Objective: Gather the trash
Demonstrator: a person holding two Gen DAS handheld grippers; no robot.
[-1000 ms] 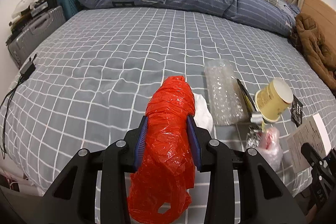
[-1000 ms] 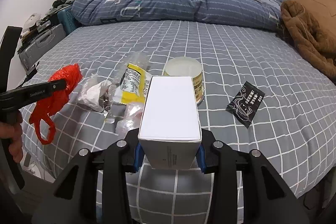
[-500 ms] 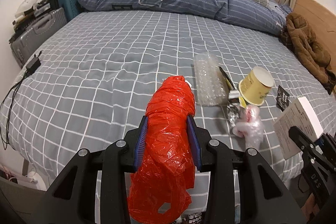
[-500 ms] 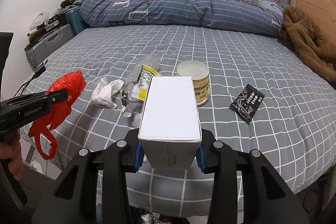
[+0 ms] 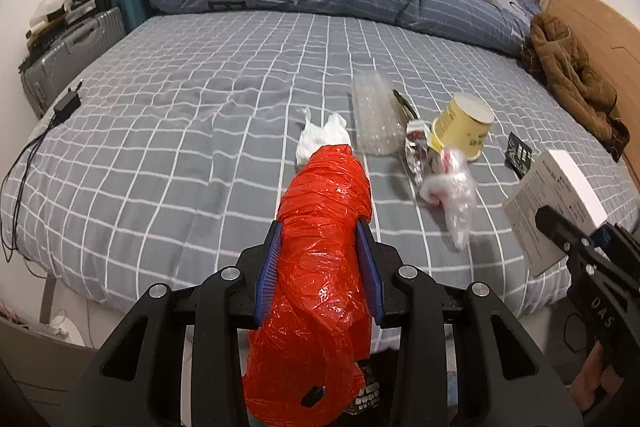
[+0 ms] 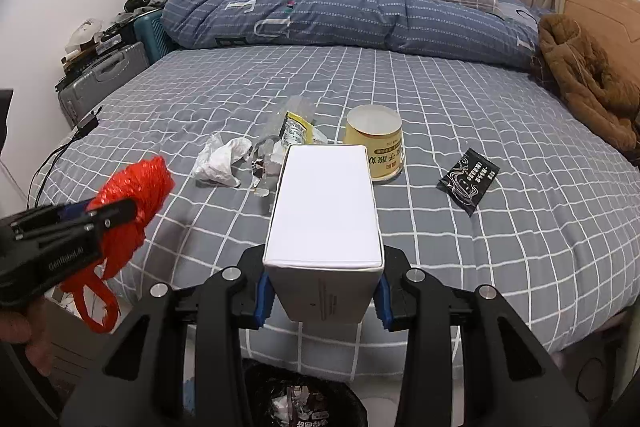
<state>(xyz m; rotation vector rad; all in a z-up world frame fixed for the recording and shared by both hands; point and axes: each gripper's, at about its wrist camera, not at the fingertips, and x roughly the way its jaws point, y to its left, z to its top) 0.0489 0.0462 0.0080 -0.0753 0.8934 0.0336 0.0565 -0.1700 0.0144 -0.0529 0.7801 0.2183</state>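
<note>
Both grippers loaded, held over the near edge of the bed.

Left gripper [image 5: 320, 267] clenched on a crumpled red plastic bag [image 5: 320, 259], lower centre of its view. Right gripper [image 6: 322, 291] clamps a white carton [image 6: 326, 207]. On the grey checked bedsheet [image 6: 500, 247]: crumpled white tissue [image 6: 220, 163], yellow paper cup [image 6: 378, 143], black sachet [image 6: 468, 179], bubble wrap [image 5: 374, 119]. Black-lined trash bin [image 6: 304, 399] at bottom centre, below the carton.

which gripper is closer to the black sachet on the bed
Right. The right gripper, clamped on the white box, sits just short of the black sachet; the left gripper, holding the red bag, is far across the trash pile.
</note>
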